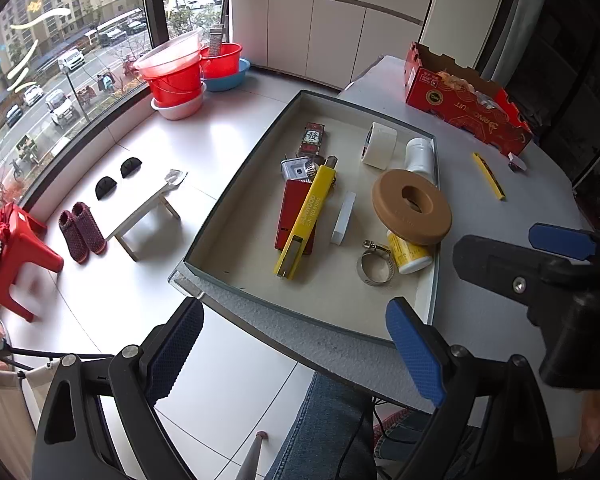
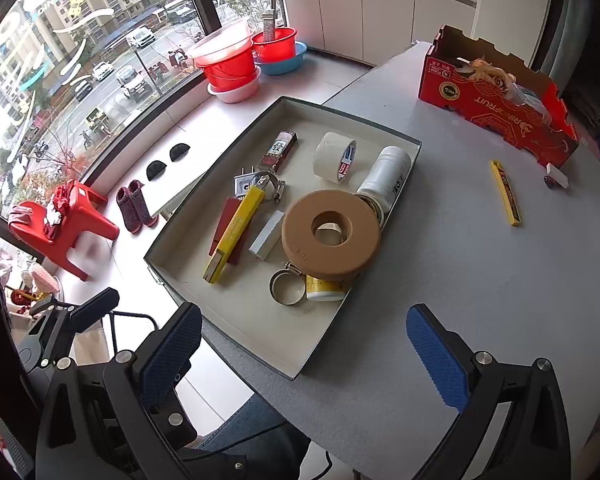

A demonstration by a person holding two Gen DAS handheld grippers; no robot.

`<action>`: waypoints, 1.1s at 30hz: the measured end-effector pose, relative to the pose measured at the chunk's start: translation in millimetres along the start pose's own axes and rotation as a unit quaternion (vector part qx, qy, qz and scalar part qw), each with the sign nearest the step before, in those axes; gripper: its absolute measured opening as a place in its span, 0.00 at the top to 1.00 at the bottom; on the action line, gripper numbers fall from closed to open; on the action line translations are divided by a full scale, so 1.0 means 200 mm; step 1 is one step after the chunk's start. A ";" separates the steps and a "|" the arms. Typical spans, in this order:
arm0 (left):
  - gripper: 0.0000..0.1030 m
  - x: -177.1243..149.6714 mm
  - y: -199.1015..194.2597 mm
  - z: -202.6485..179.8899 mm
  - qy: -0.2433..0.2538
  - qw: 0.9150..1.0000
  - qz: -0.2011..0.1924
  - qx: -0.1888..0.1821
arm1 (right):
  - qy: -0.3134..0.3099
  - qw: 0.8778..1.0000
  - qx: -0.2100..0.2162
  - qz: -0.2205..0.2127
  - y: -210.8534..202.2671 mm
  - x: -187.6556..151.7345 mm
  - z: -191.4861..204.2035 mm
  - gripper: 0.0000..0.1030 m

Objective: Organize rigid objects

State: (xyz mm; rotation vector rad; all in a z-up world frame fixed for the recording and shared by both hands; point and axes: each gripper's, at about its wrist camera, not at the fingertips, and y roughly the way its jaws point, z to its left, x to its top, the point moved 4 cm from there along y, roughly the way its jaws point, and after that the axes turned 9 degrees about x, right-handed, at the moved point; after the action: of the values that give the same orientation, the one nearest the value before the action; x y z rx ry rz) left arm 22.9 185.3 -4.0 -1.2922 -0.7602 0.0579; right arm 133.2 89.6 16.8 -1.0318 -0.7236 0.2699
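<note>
Tray (image 2: 300,364) is nearly full; the yellow cutter (image 2: 505,193) lies outside. Both grippers, left (image 1: 300,354) and right (image 2: 306,354), gape empty, so grab it mid-length.

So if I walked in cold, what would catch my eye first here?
Probably the big tan foam ring, propped on the bottles at the right side of the shallow tray of odds and ends. Then the red cardboard box at the table's far edge, and the stacked red basins by the window.
</note>
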 end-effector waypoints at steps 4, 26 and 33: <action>0.09 -0.01 0.01 0.01 -0.004 1.000 0.005 -0.002 | 0.008 1.000 -0.001 0.004 0.01 -0.02 -0.01 0.00; 0.08 -0.02 0.05 0.00 -0.004 1.000 0.020 0.004 | 0.008 1.000 -0.016 0.015 0.03 -0.03 0.00 0.00; 0.08 -0.02 0.04 0.00 -0.003 1.000 0.018 0.007 | 0.006 1.000 -0.014 0.016 0.04 -0.03 0.02 0.00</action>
State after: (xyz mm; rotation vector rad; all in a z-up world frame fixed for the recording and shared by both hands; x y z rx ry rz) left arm 22.7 186.5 -13.1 -1.2928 -0.7411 0.0958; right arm 128.1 93.6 8.4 -1.0719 -0.7025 0.2809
